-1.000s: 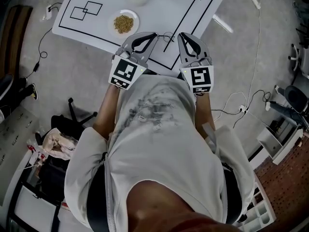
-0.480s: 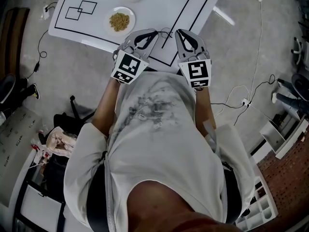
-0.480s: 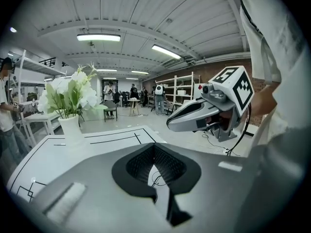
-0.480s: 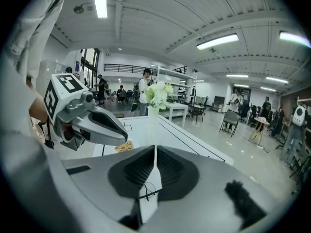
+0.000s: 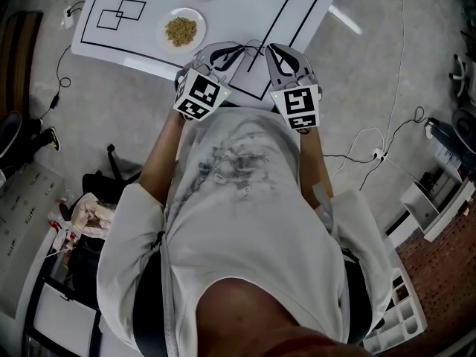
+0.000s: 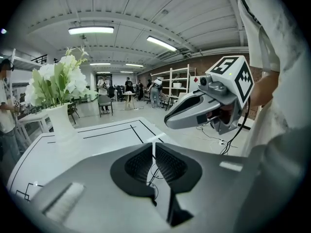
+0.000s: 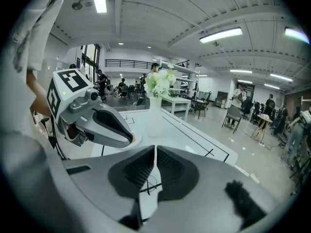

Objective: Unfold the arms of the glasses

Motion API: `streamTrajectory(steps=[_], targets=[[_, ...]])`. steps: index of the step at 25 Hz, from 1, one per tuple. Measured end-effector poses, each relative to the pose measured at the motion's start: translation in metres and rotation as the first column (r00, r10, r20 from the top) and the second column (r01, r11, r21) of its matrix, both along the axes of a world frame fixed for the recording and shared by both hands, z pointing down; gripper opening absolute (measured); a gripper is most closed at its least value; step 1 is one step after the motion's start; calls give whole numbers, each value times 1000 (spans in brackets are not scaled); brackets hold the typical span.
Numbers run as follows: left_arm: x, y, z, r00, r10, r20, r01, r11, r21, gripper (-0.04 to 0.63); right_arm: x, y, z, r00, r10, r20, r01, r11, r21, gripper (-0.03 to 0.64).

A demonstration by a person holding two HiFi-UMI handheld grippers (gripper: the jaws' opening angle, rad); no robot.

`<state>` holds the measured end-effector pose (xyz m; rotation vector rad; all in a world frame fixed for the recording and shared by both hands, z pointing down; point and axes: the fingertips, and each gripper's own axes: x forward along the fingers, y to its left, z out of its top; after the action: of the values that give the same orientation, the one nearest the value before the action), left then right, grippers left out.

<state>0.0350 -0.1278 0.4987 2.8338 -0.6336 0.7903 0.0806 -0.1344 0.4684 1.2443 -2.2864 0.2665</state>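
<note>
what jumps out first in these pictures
Two grey grippers with black-and-white marker cubes, the left gripper and the right gripper, meet over the near edge of the white table with black lines. Between their tips show thin black wire glasses; a white vase of white flowers stands behind.

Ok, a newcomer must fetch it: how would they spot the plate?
Find the white table marked with black lines. Beside the two overlapping drawn squares sits a small round white plate, the only dish, holding brownish grains; the neighbouring vase holds flowers.
</note>
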Motion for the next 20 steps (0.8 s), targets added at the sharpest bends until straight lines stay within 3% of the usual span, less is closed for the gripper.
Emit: streamTrajectory(steps=[20], targets=[[13, 7, 57, 981, 122, 151, -116, 992, -46, 66, 2, 3, 38, 1000, -12, -17, 11, 997, -82, 17]])
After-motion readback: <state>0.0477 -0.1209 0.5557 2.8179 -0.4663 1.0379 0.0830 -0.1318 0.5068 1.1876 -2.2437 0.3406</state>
